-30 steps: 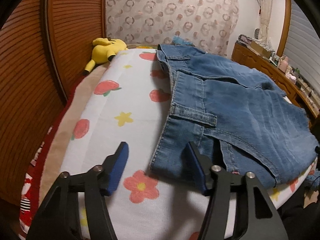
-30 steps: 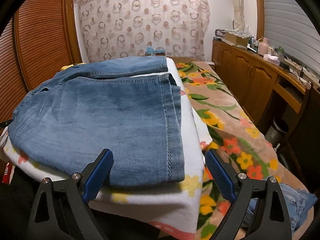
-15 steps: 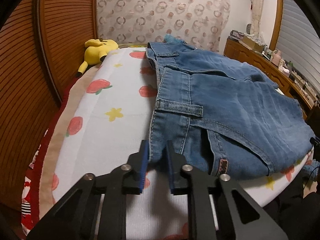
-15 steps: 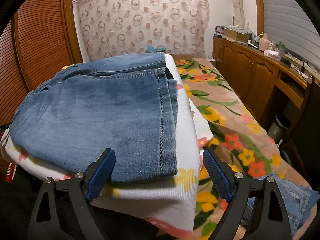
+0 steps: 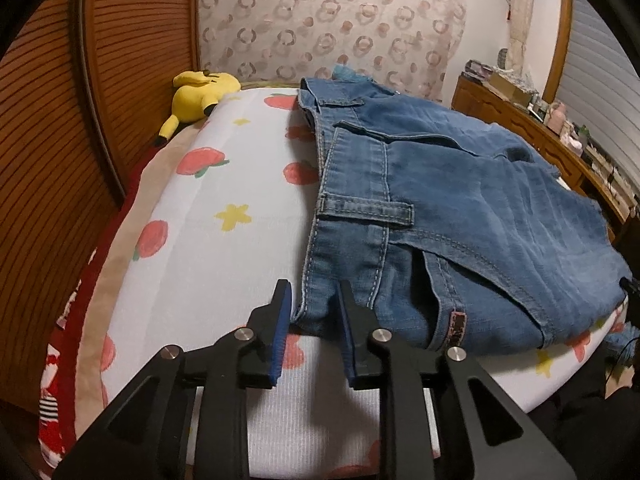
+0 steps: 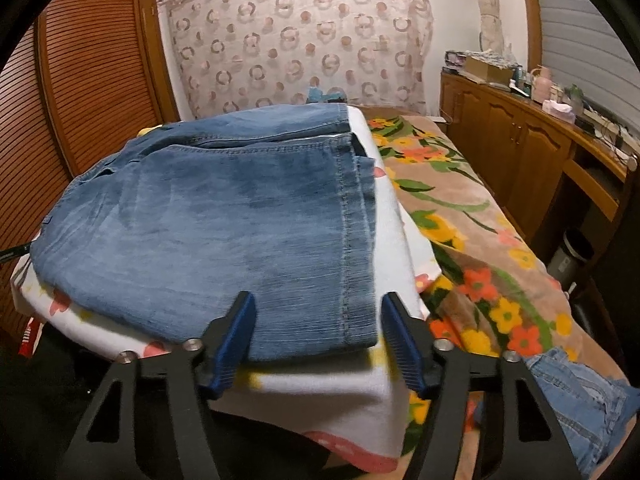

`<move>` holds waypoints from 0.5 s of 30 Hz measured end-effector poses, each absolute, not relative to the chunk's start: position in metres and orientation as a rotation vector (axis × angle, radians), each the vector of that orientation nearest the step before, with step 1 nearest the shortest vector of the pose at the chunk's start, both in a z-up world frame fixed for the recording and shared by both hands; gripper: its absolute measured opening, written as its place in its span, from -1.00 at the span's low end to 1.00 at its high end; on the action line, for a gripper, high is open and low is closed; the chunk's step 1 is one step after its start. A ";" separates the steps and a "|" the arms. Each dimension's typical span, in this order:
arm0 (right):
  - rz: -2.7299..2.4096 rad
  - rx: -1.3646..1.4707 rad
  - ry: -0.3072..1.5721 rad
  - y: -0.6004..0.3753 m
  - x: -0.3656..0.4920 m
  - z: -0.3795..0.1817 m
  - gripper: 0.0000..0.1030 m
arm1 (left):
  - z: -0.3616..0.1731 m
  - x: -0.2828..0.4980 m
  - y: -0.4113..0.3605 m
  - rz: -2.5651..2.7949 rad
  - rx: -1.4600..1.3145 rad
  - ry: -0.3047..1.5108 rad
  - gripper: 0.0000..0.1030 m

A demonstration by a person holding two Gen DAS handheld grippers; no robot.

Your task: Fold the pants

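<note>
Blue jeans [image 5: 460, 208] lie folded on a white fruit-print blanket [image 5: 224, 248] on the bed. In the left wrist view my left gripper [image 5: 314, 292] sits at the near waistband corner. Its jaws are opening, and the denim corner lies between them without being pinched. In the right wrist view the same jeans [image 6: 220, 220] show their leg end, hem to the right. My right gripper [image 6: 319, 300] straddles the near hem corner. Its jaws are closing, with a gap left between the right pad and the hem.
A yellow plush toy [image 5: 200, 88] lies at the bed's far left by louvred wooden doors [image 5: 52, 120]. Right of the white blanket [image 6: 340, 396] is a floral blanket [image 6: 472, 248], then wooden cabinets [image 6: 512, 140]. Another denim piece [image 6: 580, 400] lies at lower right.
The left jaws closed in around the waistband corner, then spread a little. The right jaws narrowed from wide open to straddle the hem corner. The jeans stayed flat.
</note>
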State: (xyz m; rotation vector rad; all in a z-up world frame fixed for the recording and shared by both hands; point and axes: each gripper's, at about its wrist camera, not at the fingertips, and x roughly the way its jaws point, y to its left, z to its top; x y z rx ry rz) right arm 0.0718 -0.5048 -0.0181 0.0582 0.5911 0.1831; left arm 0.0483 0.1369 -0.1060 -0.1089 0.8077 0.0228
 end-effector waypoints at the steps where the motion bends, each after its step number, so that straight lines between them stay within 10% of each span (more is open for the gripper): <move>1: 0.178 0.053 0.593 -0.503 0.071 -0.018 0.03 | -0.106 0.049 0.136 0.022 -0.100 0.810 -0.53; 4: 0.200 0.041 0.601 -0.500 0.071 -0.017 -0.42 | -0.106 0.049 0.136 0.025 -0.106 0.810 -0.47; 15: 0.196 0.051 0.556 -0.502 0.071 -0.015 -0.55 | -0.105 0.048 0.135 -0.023 -0.158 0.826 -0.51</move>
